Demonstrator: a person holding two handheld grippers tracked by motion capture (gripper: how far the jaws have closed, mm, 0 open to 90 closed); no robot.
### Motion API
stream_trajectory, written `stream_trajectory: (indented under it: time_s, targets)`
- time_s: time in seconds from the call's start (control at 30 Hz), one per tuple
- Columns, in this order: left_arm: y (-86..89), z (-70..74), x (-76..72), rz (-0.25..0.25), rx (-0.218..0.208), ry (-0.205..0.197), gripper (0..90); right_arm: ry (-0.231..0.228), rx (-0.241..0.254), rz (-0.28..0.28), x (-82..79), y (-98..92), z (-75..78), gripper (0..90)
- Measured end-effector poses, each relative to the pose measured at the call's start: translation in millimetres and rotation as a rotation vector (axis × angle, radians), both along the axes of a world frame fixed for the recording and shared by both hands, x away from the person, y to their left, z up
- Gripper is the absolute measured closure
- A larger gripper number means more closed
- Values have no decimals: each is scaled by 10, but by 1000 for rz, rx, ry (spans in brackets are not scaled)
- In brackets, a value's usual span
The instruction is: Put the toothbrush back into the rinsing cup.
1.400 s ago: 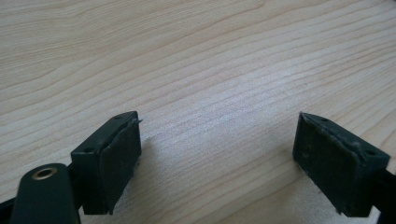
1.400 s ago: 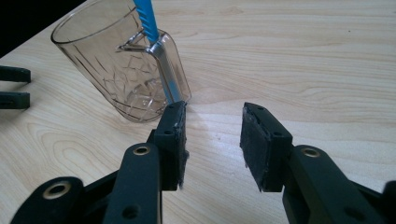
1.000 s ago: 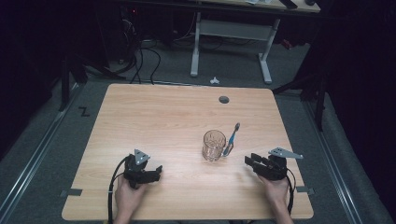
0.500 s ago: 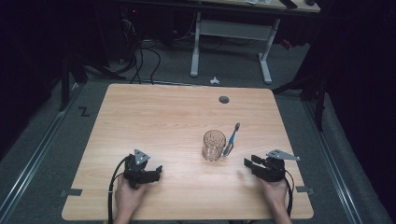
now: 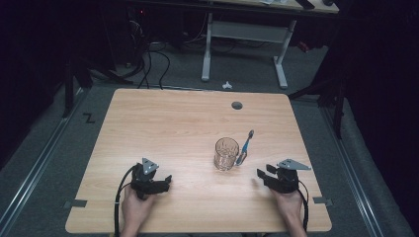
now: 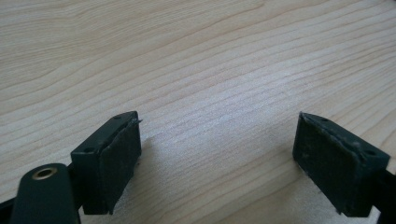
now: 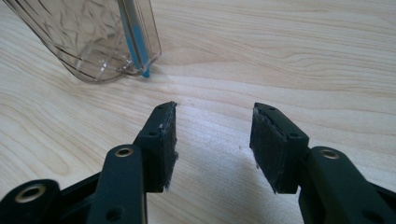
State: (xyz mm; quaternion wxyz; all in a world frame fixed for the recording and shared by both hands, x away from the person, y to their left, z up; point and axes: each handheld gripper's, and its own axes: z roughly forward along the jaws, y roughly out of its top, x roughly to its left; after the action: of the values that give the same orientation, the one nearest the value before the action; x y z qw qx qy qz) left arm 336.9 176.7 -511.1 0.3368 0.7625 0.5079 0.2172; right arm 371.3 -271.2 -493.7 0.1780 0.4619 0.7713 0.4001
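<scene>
Two tools on one wooden tabletop [image 5: 163, 123], each held in a hand at the near edge. Left tool [image 5: 165, 181] sits near-left; right tool [image 5: 260, 175] near-right, well apart from the other. One clear patterned glass [image 5: 226, 153] stands upright right of centre, between the tools but closer to the right one. One blue toothbrush [image 5: 245, 147] lies just right of the glass, its near end by the glass base, its head pointing far.

High view alone gives the layout: one dark round hole [image 5: 237, 105] at the far side of the tabletop, a white desk frame [image 5: 242, 34] and cables on the floor beyond.

Left tool's own view: jaws wide apart, bare wood grain between them, nothing held.

Right tool's view: jaws apart with a narrower gap, empty. Ahead of them, the glass base [image 7: 100, 39] and the toothbrush's blue handle [image 7: 135, 37] seen through the glass wall.
</scene>
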Motion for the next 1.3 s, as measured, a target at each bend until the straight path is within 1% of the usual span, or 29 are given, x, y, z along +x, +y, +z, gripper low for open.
stream_trajectory:
  time_s: [0.23, 0.33, 0.63, 0.7, 0.87, 0.93, 1.0, 1.3]
  targets:
    - [0, 0, 0, 0, 0, 0, 158, -3, -49, -4, 1, 50, -32, 506]
    - [0, 0, 0, 0, 0, 0, 158, -13, -81, 4, -1, 84, -47, 506]
    - [0, 0, 0, 0, 0, 0, 158, -2, -118, 4, -3, 132, -103, 498]
    - [0, 0, 0, 0, 0, 0, 158, 3, -129, 6, 3, 135, -107, 483]
    - [0, 0, -2, 0, 0, 0, 158, 7, -134, -4, 2, 145, -108, 439]
    - [0, 0, -2, 1, 0, 0, 158, 11, -136, -21, 2, 146, -109, 403]
    - [1, 0, -2, 0, 0, 0, 158, 11, -138, -32, 4, 147, -110, 390]
    - [0, 0, -3, 1, 0, 0, 158, 13, -138, -39, 4, 148, -110, 382]
